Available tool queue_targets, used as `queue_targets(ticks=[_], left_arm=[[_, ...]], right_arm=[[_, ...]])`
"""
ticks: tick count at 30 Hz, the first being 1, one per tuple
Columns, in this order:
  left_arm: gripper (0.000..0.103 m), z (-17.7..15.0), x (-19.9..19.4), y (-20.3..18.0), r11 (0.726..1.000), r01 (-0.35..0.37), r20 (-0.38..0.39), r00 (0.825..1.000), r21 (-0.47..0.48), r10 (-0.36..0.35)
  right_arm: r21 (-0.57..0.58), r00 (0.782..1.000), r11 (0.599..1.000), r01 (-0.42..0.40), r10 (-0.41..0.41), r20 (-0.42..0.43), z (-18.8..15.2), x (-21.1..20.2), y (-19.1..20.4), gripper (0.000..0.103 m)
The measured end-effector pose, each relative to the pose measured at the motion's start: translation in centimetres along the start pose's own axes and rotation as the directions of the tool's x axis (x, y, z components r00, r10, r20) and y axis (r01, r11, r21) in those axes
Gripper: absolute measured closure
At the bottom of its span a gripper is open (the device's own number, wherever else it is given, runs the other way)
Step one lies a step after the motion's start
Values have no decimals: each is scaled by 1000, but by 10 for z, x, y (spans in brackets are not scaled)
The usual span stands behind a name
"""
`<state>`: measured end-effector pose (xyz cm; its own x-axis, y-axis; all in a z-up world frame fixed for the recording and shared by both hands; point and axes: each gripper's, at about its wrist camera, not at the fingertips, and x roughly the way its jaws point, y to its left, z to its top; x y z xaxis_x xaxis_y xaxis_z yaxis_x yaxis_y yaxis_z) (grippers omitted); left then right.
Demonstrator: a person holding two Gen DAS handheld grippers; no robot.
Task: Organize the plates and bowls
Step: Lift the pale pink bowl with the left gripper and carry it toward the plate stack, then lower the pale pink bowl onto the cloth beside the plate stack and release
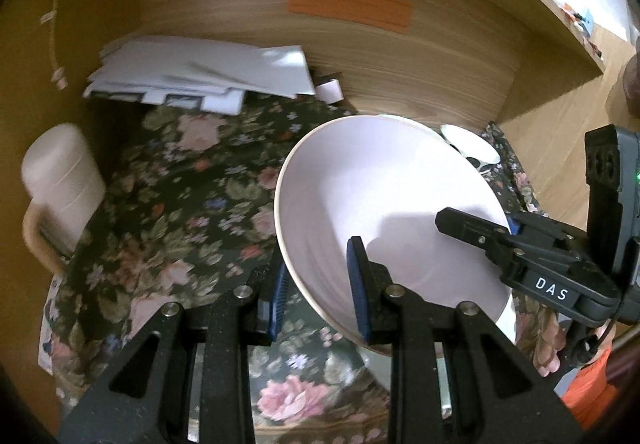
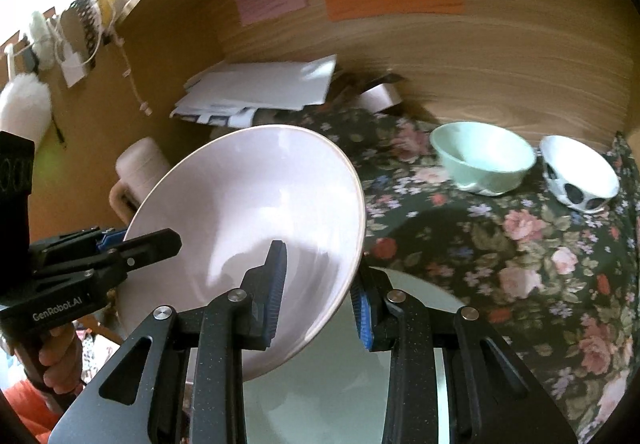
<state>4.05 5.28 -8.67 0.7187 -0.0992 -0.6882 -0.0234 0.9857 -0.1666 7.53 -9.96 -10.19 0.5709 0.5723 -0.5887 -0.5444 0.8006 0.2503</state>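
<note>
Both grippers, left [image 1: 320, 284] and right [image 2: 320, 292], fingers straddling opposite rims of 1 tilted pink bowl [image 2: 248, 228], grip uncertain.

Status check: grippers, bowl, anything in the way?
Both hand-held grippers, left and right, clamped on pink bowl rim. Bowl tilted, lifted. Pale plate underneath.

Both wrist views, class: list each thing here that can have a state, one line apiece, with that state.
Pink bowl: lifted, tilted, gripped at opposite rim edges by both tools.
Left tool: shut on the pink bowl's rim.
Right tool: shut on the pink bowl's rim.
Green bowl: upright on the cloth, empty.
Spotted bowl: upright, empty, beside the green bowl.
Plate: flat beneath the pink bowl.
</note>
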Motion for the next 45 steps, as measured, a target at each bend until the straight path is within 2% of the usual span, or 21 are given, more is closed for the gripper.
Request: queue_targets(ticks=[13,25,36,45], left_arm=[[75,-33,-17,55,997,-27,-8,1000,-65,27],[75,-54,-11,93,995,-29,-41,999,-99,25],[75,-66,0,111,992,-27,-62,998,-124,20],[75,-68,8,113,992,-22,-71,997,-124,13]], right_arm=[[-35,998,999,-32,29,-62,-13,27,48,75],[-55,989,998,-9,1,-148,-23,58,75,75],[-68,971,997,34,-49,-234,-31,84,84,75],[-93,968,995,44,-66,-244,-30,85,85,72]])
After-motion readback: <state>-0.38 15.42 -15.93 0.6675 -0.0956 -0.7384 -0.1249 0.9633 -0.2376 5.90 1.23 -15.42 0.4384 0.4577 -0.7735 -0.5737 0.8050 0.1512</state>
